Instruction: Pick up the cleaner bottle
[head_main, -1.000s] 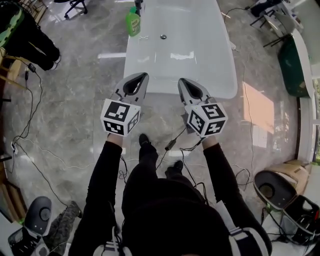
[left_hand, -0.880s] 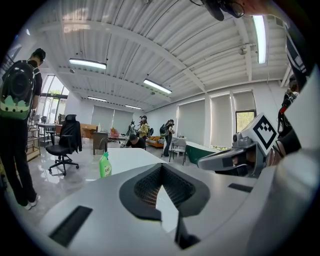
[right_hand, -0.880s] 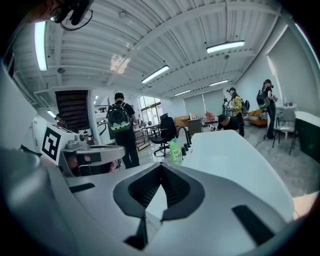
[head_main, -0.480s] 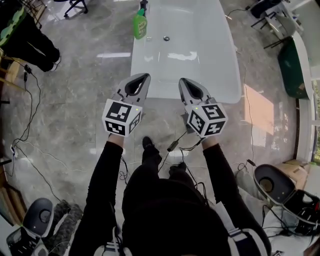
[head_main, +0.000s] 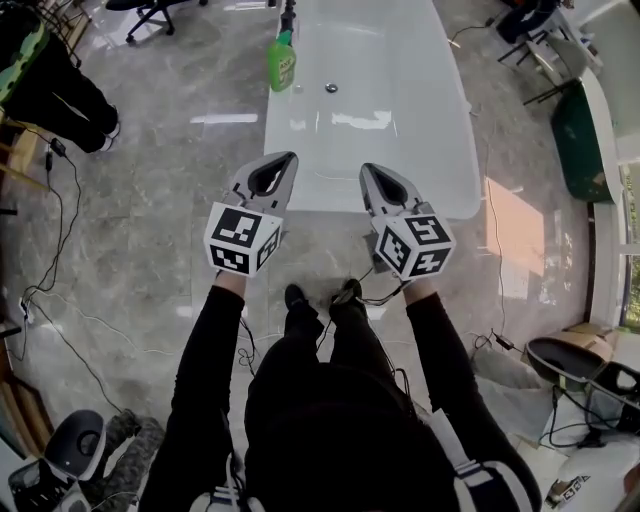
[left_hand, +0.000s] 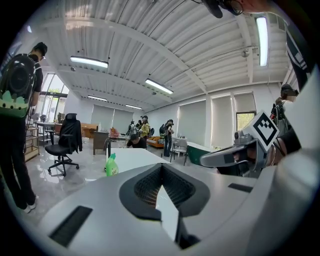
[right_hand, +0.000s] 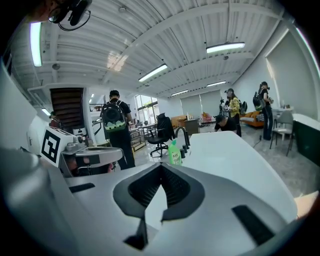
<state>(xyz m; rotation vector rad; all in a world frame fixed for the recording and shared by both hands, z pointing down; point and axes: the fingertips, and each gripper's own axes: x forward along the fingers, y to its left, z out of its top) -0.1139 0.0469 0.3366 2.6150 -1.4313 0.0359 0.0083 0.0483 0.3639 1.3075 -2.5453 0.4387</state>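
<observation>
The green cleaner bottle (head_main: 281, 62) stands upright at the far left corner of the long white table (head_main: 400, 140). My left gripper (head_main: 283, 159) and right gripper (head_main: 371, 170) are held side by side over the table's near end, both shut and empty, far short of the bottle. In the left gripper view the bottle (left_hand: 111, 166) shows small, left of my shut left gripper (left_hand: 161, 169), with the right gripper (left_hand: 235, 155) alongside. In the right gripper view the bottle (right_hand: 174, 152) stands just above my shut right gripper (right_hand: 161, 167).
A black curved fixture (head_main: 289, 14) rises beside the bottle, and a small round fitting (head_main: 331, 88) sits on the tabletop. A person with a backpack (head_main: 40, 70) and an office chair (head_main: 150, 10) stand to the left. Cables (head_main: 60, 250) trail over the floor.
The person has stepped forward, so the table's near edge now lies closer under both grippers. The grippers stay shut and side by side.
</observation>
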